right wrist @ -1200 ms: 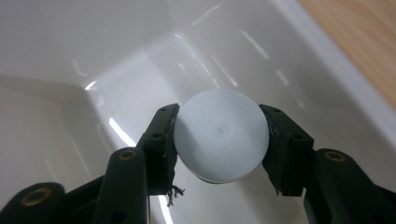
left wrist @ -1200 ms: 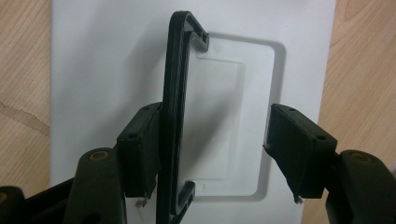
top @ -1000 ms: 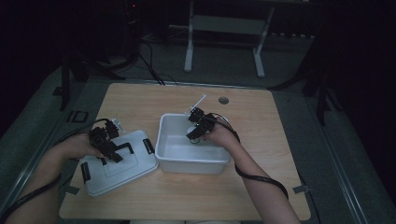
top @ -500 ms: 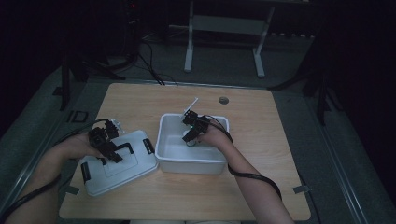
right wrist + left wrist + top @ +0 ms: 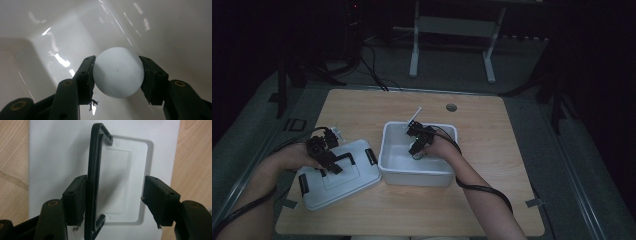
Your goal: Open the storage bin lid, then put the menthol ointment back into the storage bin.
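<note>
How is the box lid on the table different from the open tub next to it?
The lid lies flat and shallow, with a black handle and side clips; the tub is deep, open-topped and plain. The left gripper sits at the lid's handle; the right gripper holds a white ball inside the tub. Both are white plastic.

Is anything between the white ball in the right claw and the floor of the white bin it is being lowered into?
Nothing visible. The right claw grips the white ball inside the white bin, and the bin floor beneath it looks bare. The lid lies beside the bin under the left claw, off the opening.
</note>
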A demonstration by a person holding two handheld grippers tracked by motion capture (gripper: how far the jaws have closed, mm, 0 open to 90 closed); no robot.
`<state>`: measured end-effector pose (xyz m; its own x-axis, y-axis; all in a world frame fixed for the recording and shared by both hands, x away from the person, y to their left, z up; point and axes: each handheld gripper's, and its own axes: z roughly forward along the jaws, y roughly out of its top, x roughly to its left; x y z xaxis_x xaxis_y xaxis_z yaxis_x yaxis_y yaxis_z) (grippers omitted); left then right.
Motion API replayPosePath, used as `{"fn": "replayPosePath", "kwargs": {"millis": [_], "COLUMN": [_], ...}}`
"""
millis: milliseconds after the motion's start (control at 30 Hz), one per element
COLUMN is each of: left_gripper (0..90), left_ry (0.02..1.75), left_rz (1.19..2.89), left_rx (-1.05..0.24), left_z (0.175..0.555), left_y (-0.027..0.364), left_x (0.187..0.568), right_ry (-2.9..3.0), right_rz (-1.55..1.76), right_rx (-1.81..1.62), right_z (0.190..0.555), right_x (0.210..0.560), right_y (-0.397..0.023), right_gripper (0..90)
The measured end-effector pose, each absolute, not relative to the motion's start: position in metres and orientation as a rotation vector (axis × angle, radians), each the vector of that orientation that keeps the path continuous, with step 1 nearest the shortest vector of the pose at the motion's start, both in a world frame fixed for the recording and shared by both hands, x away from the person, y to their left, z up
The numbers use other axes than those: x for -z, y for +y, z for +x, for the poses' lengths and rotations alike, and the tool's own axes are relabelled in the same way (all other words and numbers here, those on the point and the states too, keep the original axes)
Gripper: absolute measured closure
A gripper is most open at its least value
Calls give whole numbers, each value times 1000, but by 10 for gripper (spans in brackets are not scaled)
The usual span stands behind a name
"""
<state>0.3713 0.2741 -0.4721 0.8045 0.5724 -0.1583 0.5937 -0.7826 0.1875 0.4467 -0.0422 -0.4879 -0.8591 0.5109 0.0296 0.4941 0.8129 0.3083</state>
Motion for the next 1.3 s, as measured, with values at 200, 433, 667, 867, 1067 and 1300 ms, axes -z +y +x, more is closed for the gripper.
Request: {"fn": "replayPosePath", "kwargs": {"millis": [200, 433, 667, 867, 1067, 1300], "left_gripper": [371, 393, 390, 407, 467, 547], "left_ry": [911, 887, 904, 886, 864, 847], "left_rz": [2763, 2757, 2752, 2760, 2770, 2805], "left_rx": [140, 153, 169, 144, 82, 71], "left_z": [372, 373, 375, 374, 374, 376], "left_y": [274, 272, 272, 274, 273, 270], "left_x": [470, 470, 472, 471, 470, 471], "right_ry": [2923, 2913, 2888, 2889, 2805, 2687], "right_rz": [832, 847, 850, 841, 854, 885], "right_rx": [-491, -594, -728, -904, -1093, -1182], "right_z": [445, 441, 435, 425, 416, 412], "right_x": [481, 462, 442, 432, 420, 409], "right_y": [-45, -56, -72, -91, -123, -160], "right_gripper": [462, 421, 332, 181, 139, 137]}}
